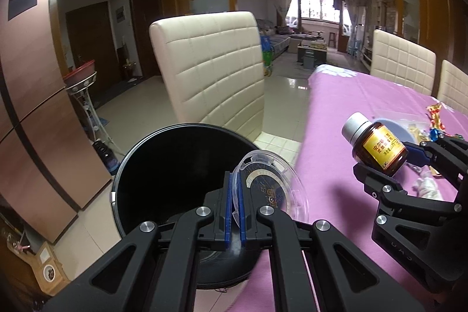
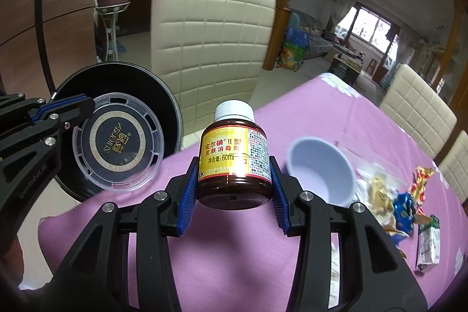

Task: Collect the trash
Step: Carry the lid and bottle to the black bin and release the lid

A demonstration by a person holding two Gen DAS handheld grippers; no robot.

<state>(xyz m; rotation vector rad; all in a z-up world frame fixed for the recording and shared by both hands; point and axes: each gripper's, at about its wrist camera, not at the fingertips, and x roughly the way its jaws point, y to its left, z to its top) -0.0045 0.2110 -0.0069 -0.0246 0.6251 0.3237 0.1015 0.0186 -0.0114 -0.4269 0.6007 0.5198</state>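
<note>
My left gripper [image 1: 234, 203] is shut on the rim of a clear round plastic lid [image 1: 272, 183] and holds it over the black trash bin [image 1: 163, 165] beside the table. The lid [image 2: 117, 145] and bin [image 2: 122, 84] also show at the left of the right wrist view. My right gripper [image 2: 232, 195] is shut on a brown disinfectant bottle [image 2: 234, 157] with a white cap and yellow label, held above the purple tablecloth [image 2: 234, 253]. The bottle [image 1: 377, 145] shows at the right of the left wrist view.
A pale blue cup [image 2: 321, 168] lies on its side on the table. Candy wrappers [image 2: 403, 206] and a small carton [image 2: 428, 247] lie at the right. A cream chair [image 1: 210, 72] stands behind the bin. More cream chairs [image 2: 418, 107] line the table's far side.
</note>
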